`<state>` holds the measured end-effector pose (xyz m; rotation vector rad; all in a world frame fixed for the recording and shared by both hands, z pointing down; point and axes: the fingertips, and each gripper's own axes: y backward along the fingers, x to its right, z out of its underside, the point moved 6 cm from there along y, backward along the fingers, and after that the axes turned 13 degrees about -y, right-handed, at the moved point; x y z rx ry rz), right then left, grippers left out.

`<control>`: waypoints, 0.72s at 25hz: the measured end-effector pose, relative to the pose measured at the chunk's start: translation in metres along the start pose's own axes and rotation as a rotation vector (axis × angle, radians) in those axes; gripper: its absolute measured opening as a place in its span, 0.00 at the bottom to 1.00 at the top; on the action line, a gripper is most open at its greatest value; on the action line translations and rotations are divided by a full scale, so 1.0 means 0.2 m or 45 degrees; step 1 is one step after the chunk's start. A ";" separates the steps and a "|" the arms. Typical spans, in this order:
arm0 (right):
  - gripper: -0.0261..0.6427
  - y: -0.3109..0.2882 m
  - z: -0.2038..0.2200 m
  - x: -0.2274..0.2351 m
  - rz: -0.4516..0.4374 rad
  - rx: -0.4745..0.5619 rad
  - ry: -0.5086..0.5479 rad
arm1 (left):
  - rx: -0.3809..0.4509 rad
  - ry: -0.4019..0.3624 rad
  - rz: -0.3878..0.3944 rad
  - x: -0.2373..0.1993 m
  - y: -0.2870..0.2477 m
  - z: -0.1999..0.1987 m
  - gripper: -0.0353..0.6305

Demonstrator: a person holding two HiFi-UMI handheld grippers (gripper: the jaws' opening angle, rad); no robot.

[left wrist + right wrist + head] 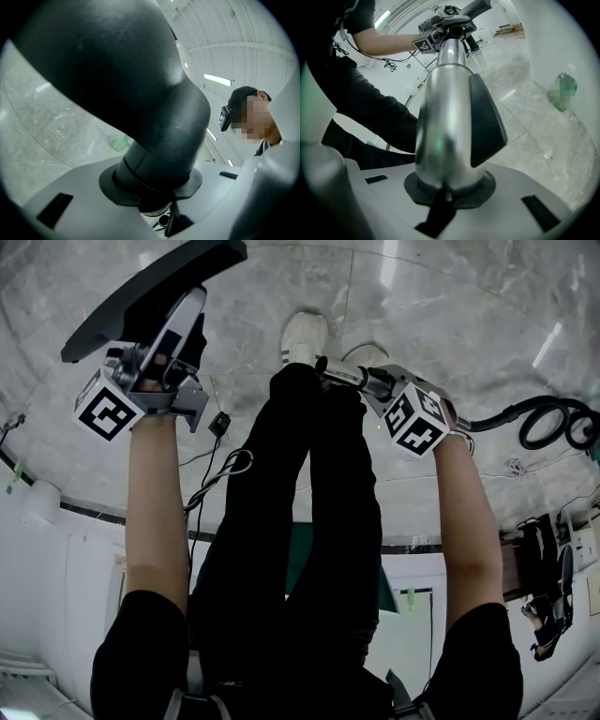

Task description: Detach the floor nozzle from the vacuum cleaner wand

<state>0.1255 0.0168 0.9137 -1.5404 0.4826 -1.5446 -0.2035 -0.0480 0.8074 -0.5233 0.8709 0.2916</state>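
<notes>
Floor nozzle (150,292) – dark flat head, tilted, held up in air at person's left above marble floor (469,306). Neck pinched in jaws of left gripper (171,345). Nozzle apart from wand (349,373): silver tube's open end points toward it, gap between them. Right gripper (373,382) – jaws clamped on wand, just behind dark wedge-shaped piece (487,122) on tube's side. Person's black-trousered legs (300,521) below both grippers, white shoes (305,336) on floor. Black hose (548,420) coiled on floor at far right.
</notes>
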 end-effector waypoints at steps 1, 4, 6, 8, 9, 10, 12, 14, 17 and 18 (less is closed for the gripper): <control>0.12 -0.01 -0.01 0.00 0.008 0.000 0.000 | 0.000 0.025 0.007 0.00 0.00 0.01 0.24; 0.12 -0.02 -0.05 0.00 0.024 0.010 -0.017 | -0.011 0.053 0.017 -0.01 -0.01 0.03 0.24; 0.12 -0.02 -0.07 0.00 0.033 0.018 -0.022 | -0.020 0.058 0.025 -0.02 -0.01 0.03 0.24; 0.12 -0.03 -0.08 -0.01 0.037 0.017 -0.019 | -0.031 0.069 0.032 -0.02 -0.01 0.04 0.24; 0.12 -0.03 -0.08 -0.02 0.038 0.015 -0.017 | -0.039 0.073 0.035 -0.02 -0.01 0.04 0.24; 0.12 -0.03 -0.08 -0.02 0.039 0.015 -0.015 | -0.047 0.075 0.037 -0.02 -0.01 0.05 0.24; 0.12 -0.03 -0.08 -0.02 0.049 0.023 -0.015 | -0.067 0.074 0.038 -0.02 -0.02 0.07 0.24; 0.12 -0.03 -0.07 -0.01 0.061 0.031 -0.017 | -0.082 0.077 0.042 -0.01 -0.02 0.10 0.24; 0.12 -0.03 -0.08 0.00 0.068 0.035 -0.020 | -0.087 0.091 0.064 0.01 -0.03 0.12 0.24; 0.12 -0.03 -0.08 0.01 0.070 0.035 -0.020 | -0.088 0.096 0.073 0.01 -0.03 0.13 0.24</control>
